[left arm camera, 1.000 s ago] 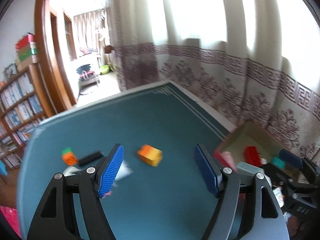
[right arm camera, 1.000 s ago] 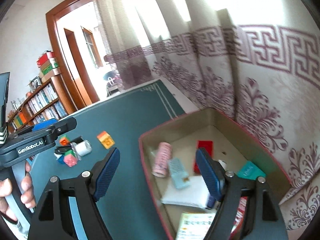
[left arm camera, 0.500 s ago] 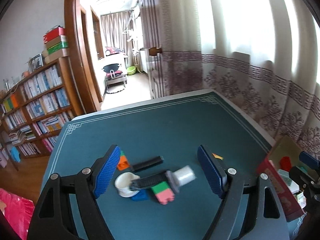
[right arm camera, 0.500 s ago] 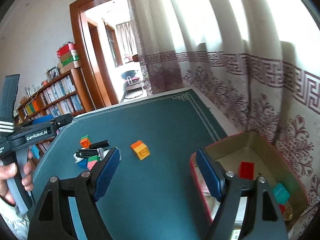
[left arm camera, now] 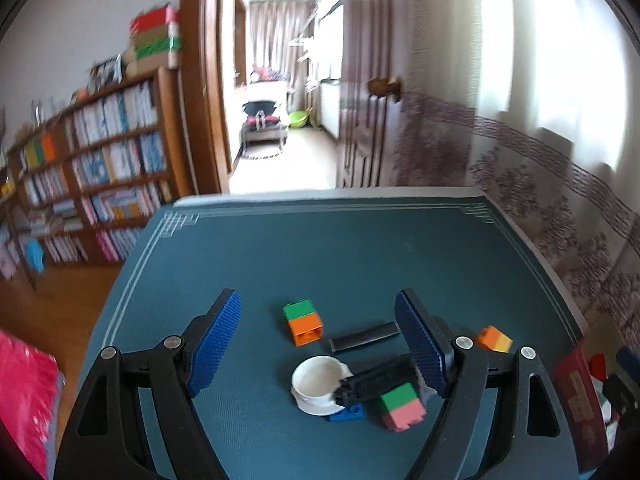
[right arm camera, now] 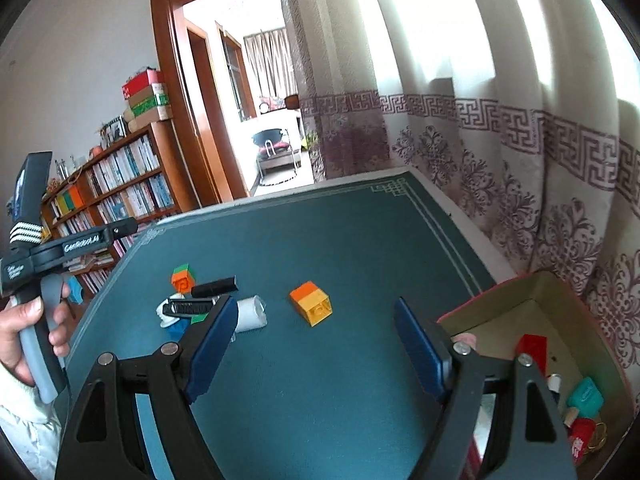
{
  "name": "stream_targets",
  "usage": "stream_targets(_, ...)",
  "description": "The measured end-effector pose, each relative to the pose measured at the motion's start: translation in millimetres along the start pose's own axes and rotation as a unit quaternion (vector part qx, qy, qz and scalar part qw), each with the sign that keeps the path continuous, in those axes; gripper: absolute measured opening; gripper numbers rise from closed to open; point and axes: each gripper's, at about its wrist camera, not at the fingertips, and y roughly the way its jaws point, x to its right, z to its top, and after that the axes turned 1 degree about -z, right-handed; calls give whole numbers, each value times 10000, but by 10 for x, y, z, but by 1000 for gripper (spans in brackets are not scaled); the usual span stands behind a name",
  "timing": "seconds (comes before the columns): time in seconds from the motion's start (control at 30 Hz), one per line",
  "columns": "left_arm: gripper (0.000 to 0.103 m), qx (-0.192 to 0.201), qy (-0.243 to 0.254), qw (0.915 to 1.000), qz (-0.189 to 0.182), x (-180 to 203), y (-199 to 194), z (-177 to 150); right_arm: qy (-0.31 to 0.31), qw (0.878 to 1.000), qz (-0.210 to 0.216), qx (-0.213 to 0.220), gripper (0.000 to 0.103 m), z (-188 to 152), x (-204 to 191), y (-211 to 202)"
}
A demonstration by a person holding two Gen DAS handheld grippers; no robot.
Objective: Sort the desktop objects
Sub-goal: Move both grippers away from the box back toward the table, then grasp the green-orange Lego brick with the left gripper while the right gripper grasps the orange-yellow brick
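I am holding my left gripper [left arm camera: 318,338] over the green table [left arm camera: 360,248], and its jaws are standing wide apart with nothing pinched. Between the blue pads I am seeing a small heap of things: a green-orange block [left arm camera: 303,322], a black bar [left arm camera: 366,336], a white cup [left arm camera: 318,384], a black comb [left arm camera: 380,376] lying across the cup rim, a blue piece [left arm camera: 348,413] under them, and a green-pink block [left arm camera: 401,407] just beside the right pad. An orange-yellow block [left arm camera: 494,338] is lying apart, to the right of the heap.

My right gripper [right arm camera: 314,340] is also spread and is gripping nothing. It is pointing at the bare table below the orange-yellow block [right arm camera: 312,303]. To its right the open box [right arm camera: 480,308] is sitting at the table edge by the curtain [right arm camera: 520,140], with a red block [right arm camera: 532,348] and other small items inside. My left hand [right arm camera: 24,332] is showing at the left, closed around the grey handle.
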Motion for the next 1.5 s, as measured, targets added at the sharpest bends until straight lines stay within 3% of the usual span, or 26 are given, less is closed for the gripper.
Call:
stream_targets(0.43, 82, -643, -91, 9968, 460, -140, 997, -40, -1, 9992, -229, -337, 83, -50, -8, 333)
stream_targets(0.93, 82, -1158, -517, 9913, 353, -296, 1636, -248, -3, 9965, -362, -750, 83, -113, -5, 767)
stream_targets(1.1, 68, -1167, -487, 9917, 227, -359, 1695, -298, -68, 9956, -351, -865, 83, -144, -67, 912)
stream_targets(1.3, 35, -1097, -544, 9923, 197, -447, 1679, -331, -61, 9949, -328, -955, 83, -165, -107, 1066)
stream_targets(1.5, 35, -998, -631, 9930, -2, -473, 1585, -317, -163, 9944, -345, -984, 83, -162, -158, 1222)
